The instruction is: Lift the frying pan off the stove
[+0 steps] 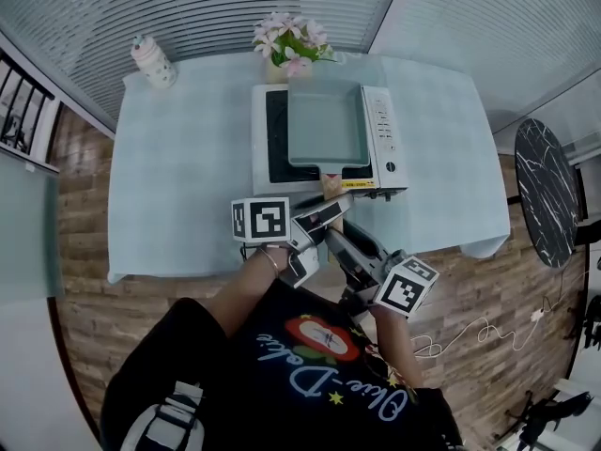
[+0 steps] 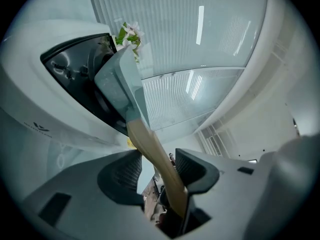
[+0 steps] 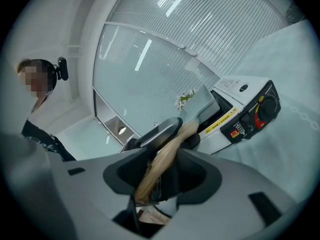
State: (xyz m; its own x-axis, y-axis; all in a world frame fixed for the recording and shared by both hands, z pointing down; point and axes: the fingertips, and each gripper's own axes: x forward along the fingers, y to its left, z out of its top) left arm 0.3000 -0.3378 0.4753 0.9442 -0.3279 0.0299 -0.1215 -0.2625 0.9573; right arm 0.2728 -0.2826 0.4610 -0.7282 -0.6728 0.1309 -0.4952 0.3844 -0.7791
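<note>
A square pale-green frying pan (image 1: pixel 325 125) sits on the white tabletop stove (image 1: pixel 385 139), its wooden handle (image 1: pixel 331 184) pointing at me over the stove's front edge. My left gripper (image 1: pixel 333 209) reaches in from the left and my right gripper (image 1: pixel 338 238) from below right, both at the handle's end. In the left gripper view the handle (image 2: pixel 150 144) runs between the jaws of the gripper (image 2: pixel 156 171), lying by the right pad with a gap at the left one. In the right gripper view the handle (image 3: pixel 160 166) also lies loosely between the jaws of the gripper (image 3: pixel 165 171).
The stove stands on a table with a pale cloth (image 1: pixel 178 177). A vase of flowers (image 1: pixel 291 45) is just behind the stove and a white jar (image 1: pixel 153 62) at the far left corner. The stove's knob and red switch (image 3: pixel 257 114) face me. A dark round table (image 1: pixel 549 191) stands off right.
</note>
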